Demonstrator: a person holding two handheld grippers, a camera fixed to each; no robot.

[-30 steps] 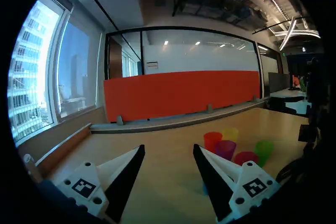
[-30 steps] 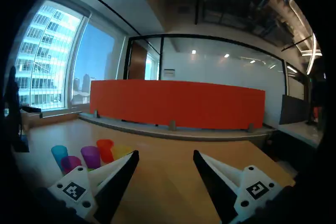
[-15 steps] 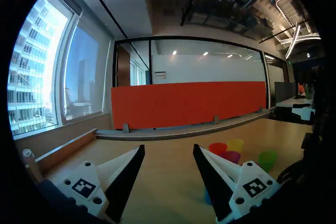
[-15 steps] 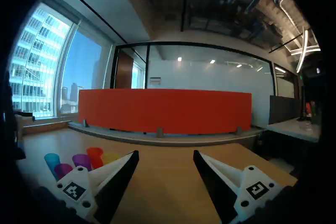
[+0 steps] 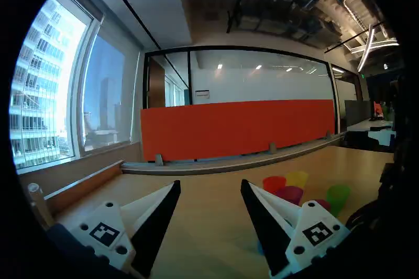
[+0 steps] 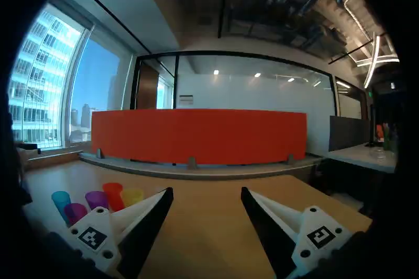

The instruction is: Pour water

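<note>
- Since the earlier frame the cups (image 5: 289,194) sank lower in the left gripper view as the camera tipped up; left hand-held gripper (image 5: 209,185) fingers apart, empty, over the counter (image 5: 220,226); cups stood upright ahead-right, partly behind its right finger.
- Right gripper view: right hand-held gripper (image 6: 206,191) also apart, empty; cups lay ahead-left, looking farther, so left seemed nearer.
</note>
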